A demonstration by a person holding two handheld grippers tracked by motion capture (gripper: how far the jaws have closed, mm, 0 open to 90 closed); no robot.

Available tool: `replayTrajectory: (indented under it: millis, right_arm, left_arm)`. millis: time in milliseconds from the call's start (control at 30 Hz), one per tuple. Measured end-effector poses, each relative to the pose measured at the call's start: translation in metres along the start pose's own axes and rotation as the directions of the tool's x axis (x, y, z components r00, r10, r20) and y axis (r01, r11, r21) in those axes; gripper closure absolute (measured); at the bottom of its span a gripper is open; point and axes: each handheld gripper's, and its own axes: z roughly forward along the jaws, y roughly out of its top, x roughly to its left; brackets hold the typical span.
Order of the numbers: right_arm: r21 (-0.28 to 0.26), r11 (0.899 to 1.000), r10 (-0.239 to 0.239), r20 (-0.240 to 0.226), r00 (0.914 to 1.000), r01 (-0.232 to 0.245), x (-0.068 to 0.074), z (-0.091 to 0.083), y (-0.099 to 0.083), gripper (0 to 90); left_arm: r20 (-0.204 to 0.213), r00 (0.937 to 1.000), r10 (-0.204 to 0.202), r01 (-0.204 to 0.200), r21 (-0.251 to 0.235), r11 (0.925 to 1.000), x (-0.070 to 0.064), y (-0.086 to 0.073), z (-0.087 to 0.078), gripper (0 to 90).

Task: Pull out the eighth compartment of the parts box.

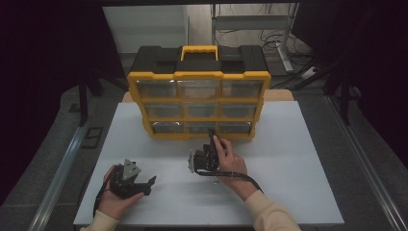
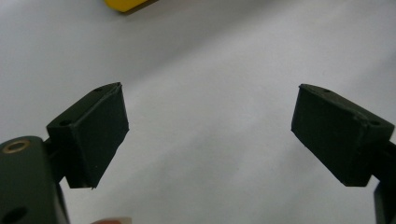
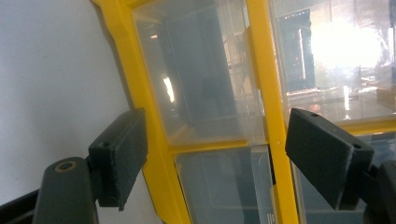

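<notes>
Right gripper (image 1: pixel 210 136): jaws spread wide, nothing between them, tipped forward and close against the bottom row of the yellow drawer cabinet (image 1: pixel 198 105). Straight ahead along the jaws, the clear front of a lower drawer (image 3: pixel 205 79), with a yellow frame bar (image 3: pixel 268 93) crossing between the pads; drawer fronts long side to side in the high view. Clearly the nearer tool. Left gripper (image 1: pixel 149 185): also spread and empty, low over the bare white table (image 2: pixel 210 56), well apart from the cabinet, aimed rightward across the table. Likely next: a short push forward onto that drawer front.
</notes>
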Motion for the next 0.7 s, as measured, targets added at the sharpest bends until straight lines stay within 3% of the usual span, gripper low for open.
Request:
replayTrajectory:
  millis: [67,400,533,633,667,700]
  right_arm:
    - [-0.004,1.000,0.016,0.003,0.9999,-0.016,0.000,0.002,0.000,22.4]
    - [0.007,1.000,0.005,0.004,1.0000,-0.005,-0.002,0.008,-0.001,22.7]
    - [0.009,1.000,0.027,0.006,0.9996,-0.027,-0.003,0.011,-0.002,23.5]
    - [0.016,1.000,0.010,0.005,0.9999,-0.010,-0.004,0.013,-0.003,23.7]
    - [0.014,0.999,0.028,0.000,0.9996,-0.028,-0.004,0.013,-0.003,23.8]
    - [0.002,0.999,0.035,-0.055,0.9979,-0.035,-0.006,0.015,-0.003,23.8]
  left_arm:
    - [0.000,1.0000,0.002,-0.002,0.000,1.0000,0.000,0.000,0.000,11.4]
    - [-0.002,1.0000,0.003,-0.003,0.001,1.0000,-0.001,0.000,0.000,11.5]
    - [-0.003,1.0000,0.002,-0.002,0.002,1.0000,0.000,0.000,0.000,11.4]
    - [-0.004,1.0000,0.000,0.000,0.001,1.0000,0.000,0.000,0.000,11.4]
    - [-0.004,1.0000,0.001,-0.001,0.002,1.0000,0.000,0.000,0.000,11.4]
    - [-0.004,1.0000,0.002,-0.002,0.002,1.0000,0.000,0.000,0.000,11.4]
